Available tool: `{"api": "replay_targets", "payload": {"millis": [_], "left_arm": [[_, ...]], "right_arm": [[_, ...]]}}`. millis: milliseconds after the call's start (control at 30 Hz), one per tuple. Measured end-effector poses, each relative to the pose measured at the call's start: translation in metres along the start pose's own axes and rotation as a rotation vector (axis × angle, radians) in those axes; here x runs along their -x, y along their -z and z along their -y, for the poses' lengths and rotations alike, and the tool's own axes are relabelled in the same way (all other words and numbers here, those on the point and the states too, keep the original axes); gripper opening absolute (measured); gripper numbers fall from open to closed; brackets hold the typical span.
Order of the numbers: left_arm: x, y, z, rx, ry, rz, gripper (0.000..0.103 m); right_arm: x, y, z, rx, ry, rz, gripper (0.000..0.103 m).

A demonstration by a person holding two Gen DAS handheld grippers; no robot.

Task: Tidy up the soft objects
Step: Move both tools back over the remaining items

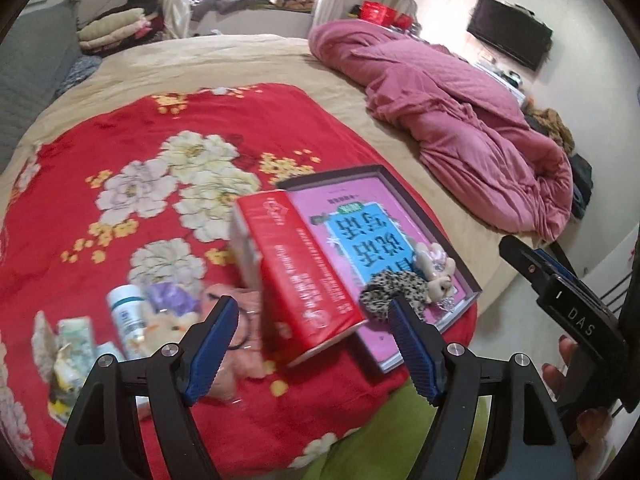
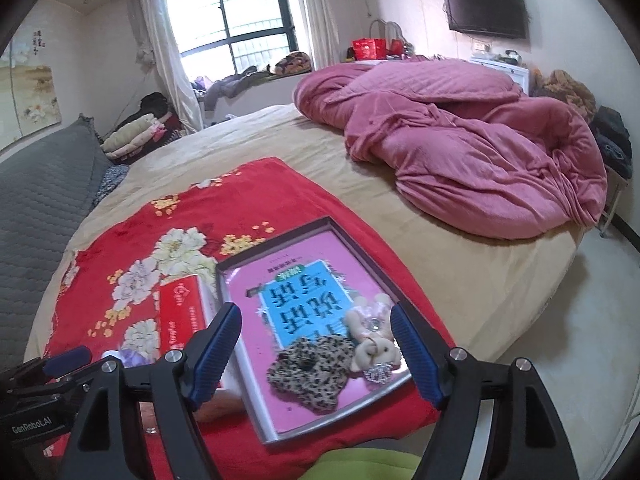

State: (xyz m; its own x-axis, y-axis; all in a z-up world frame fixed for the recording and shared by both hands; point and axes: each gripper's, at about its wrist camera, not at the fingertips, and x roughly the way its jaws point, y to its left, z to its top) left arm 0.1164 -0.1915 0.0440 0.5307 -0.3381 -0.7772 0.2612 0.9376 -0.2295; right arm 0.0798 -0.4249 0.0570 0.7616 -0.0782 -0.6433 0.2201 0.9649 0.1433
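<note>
A leopard-print scrunchie (image 2: 310,376) and a small beige plush bear (image 2: 374,350) lie on a pink book inside a dark-rimmed tray (image 2: 272,240). My right gripper (image 2: 314,310) hovers open above them with nothing between its fingers. In the left wrist view the scrunchie (image 1: 394,288) and bear (image 1: 436,276) sit in the same tray (image 1: 332,172). My left gripper (image 1: 312,302) is open over a red box (image 1: 304,280) that leans against the tray's left rim, not touching it. A pink soft thing (image 1: 240,360) and a black hair tie (image 1: 244,332) lie under its left finger.
The red floral blanket (image 1: 120,140) also holds a white bottle (image 1: 128,316), a purple item (image 1: 172,300) and a crumpled packet (image 1: 72,352). A pink duvet (image 2: 460,148) is heaped at the bed's right. A hand holds the right gripper (image 1: 560,292) at the bed's edge.
</note>
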Motion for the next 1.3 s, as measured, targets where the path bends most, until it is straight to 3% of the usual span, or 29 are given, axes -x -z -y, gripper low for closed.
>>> {"api": "replay_targets", "payload": {"millis": [433, 800, 1000, 1300], "left_arm": [[0.075, 0.013, -0.092, 0.132, -0.089, 0.088, 0.078], [0.118, 0.047, -0.179, 0.288, -0.192, 0.123, 0.078], [0.122, 0.067, -0.197, 0.323, -0.198, 0.119, 0.078], [0.099, 0.098, -0.21, 0.343, -0.219, 0.04, 0.078]], "right_arm": [[0.028, 0.003, -0.074, 0.115, -0.104, 0.024, 0.077], [0.038, 0.019, -0.14, 0.248, -0.216, 0.01, 0.077], [0.039, 0.03, -0.161, 0.29, -0.273, -0.001, 0.077], [0.03, 0.05, -0.181, 0.354, -0.289, -0.039, 0.077]]}}
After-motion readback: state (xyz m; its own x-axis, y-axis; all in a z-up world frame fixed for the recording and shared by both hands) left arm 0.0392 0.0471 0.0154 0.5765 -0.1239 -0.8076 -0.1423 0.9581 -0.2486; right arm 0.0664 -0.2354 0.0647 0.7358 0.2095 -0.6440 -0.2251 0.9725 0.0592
